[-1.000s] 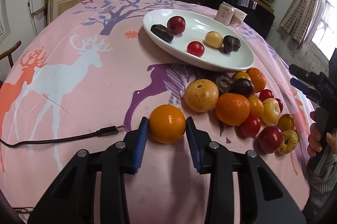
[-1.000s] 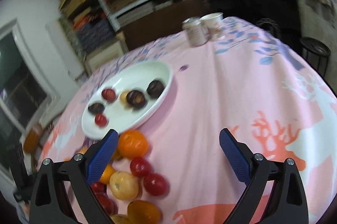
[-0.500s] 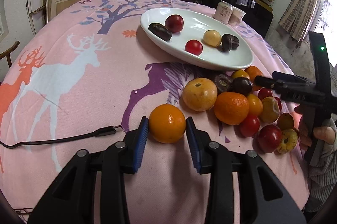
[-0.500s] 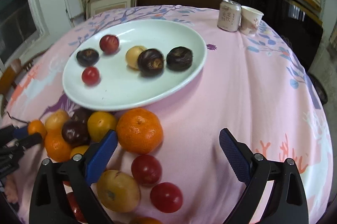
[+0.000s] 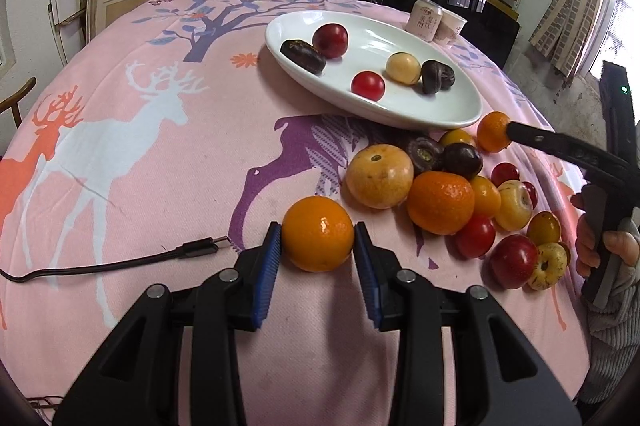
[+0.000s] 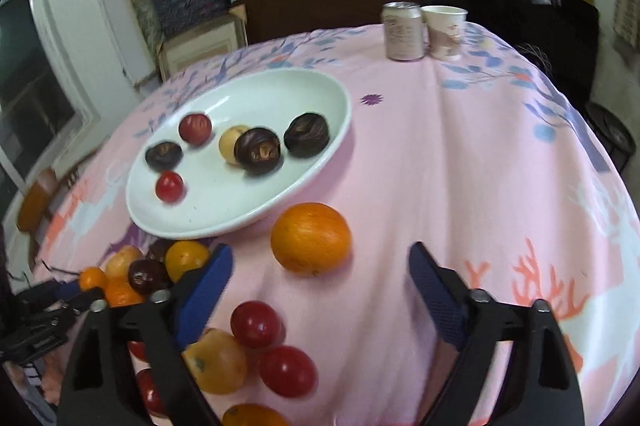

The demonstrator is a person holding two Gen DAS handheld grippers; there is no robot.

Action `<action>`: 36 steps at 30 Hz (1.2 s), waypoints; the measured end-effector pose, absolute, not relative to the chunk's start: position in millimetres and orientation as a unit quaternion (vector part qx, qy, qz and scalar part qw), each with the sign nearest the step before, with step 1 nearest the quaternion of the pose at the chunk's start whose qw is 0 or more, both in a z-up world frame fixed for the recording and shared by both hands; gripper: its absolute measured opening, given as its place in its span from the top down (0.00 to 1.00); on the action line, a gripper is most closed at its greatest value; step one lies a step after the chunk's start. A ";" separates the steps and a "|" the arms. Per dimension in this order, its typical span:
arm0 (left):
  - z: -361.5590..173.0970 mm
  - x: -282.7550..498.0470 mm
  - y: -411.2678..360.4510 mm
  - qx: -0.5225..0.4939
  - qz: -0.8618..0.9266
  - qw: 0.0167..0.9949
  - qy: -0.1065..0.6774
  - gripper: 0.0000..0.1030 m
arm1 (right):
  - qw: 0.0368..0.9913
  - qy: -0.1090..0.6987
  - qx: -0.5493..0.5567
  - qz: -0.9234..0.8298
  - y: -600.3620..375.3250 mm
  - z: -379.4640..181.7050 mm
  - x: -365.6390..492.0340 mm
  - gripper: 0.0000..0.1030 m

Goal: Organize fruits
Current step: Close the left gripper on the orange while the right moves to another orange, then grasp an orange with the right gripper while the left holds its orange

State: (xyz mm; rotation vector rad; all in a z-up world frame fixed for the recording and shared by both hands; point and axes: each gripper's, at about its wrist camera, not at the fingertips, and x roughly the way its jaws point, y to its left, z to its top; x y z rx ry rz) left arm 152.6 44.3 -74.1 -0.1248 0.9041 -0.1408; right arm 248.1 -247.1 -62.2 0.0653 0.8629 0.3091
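My left gripper [image 5: 316, 230] is shut on an orange [image 5: 318, 240] that rests on the pink tablecloth. A white plate [image 5: 404, 115] behind it holds red, yellow and dark fruits. A pile of mixed fruit [image 5: 440, 201] lies right of my left gripper. In the right wrist view a second orange [image 6: 310, 238] sits just below the plate [image 6: 240, 201], level with the fingertips of my right gripper [image 6: 320, 254]. Its jaws are closing, with the orange between them and both pads clear of it. From the left wrist view one right finger [image 5: 560, 145] reaches that orange [image 5: 492, 131].
A drink can [image 6: 402, 31] and a paper cup [image 6: 444, 31] stand at the table's far edge. A black USB cable [image 5: 120, 260] lies left of my left gripper. A person's hand [image 5: 616, 246] holds the right gripper at the table's right edge.
My right gripper has swung in toward the orange beside the plate, and its jaws have narrowed. The left gripper and its orange have not moved.
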 end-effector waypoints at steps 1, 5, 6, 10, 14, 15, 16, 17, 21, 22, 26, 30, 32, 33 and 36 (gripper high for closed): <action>-74.1 152.5 44.3 -0.060 -0.068 0.895 0.436 0.65 | 0.895 0.421 0.023 0.148 -244.8 -62.5 250.9 0.26; -74.5 152.6 44.1 -0.060 -0.069 0.895 0.437 0.65 | 0.887 0.433 0.023 0.158 -244.6 -67.8 261.0 0.39; -75.4 153.2 43.8 -0.060 -0.069 0.894 0.439 0.65 | 0.885 0.435 0.029 0.166 -244.8 -68.5 261.3 0.45; -76.9 154.3 43.2 -0.059 -0.071 0.892 0.442 0.65 | 0.879 0.440 0.019 0.185 -234.4 -72.1 257.8 0.53; -76.5 154.1 43.3 -0.060 -0.072 0.892 0.442 0.65 | 0.882 0.434 0.020 0.182 -234.0 -71.8 256.0 0.54; -76.4 154.5 43.3 -0.061 -0.073 0.892 0.442 0.65 | 0.882 0.435 0.025 0.183 -235.6 -71.8 256.1 0.54; -76.3 154.5 43.5 -0.062 -0.074 0.892 0.442 0.65 | 0.881 0.435 0.032 0.184 -238.7 -71.6 256.1 0.54; -76.2 154.6 44.0 -0.064 -0.076 0.892 0.441 0.65 | 0.880 0.436 0.039 0.184 -241.3 -71.5 255.8 0.54; -75.4 154.6 46.1 -0.072 -0.081 0.892 0.439 0.65 | 0.884 0.426 0.075 0.179 -258.1 -67.7 250.1 0.54; -74.6 154.1 46.0 -0.072 -0.080 0.893 0.437 0.65 | 0.884 0.423 0.087 0.178 -263.1 -67.1 247.3 0.54; -68.4 151.0 45.4 -0.069 -0.076 0.900 0.424 0.65 | 0.889 0.412 0.107 0.172 -272.0 -65.6 236.0 0.54; -46.5 160.6 36.0 -0.049 -0.071 0.911 0.403 0.66 | 0.895 0.390 0.129 0.172 -281.6 -56.1 226.6 0.54; -32.1 170.2 29.1 -0.040 -0.081 0.915 0.393 0.66 | 0.897 0.377 0.144 0.180 -284.3 -45.1 227.8 0.54; -20.5 178.8 23.6 -0.033 -0.086 0.920 0.381 0.66 | 0.897 0.375 0.148 0.183 -284.0 -39.1 231.1 0.54; 0.1 205.7 11.9 -0.024 -0.098 0.926 0.364 0.66 | 0.899 0.367 0.143 0.194 -276.2 -16.8 246.5 0.54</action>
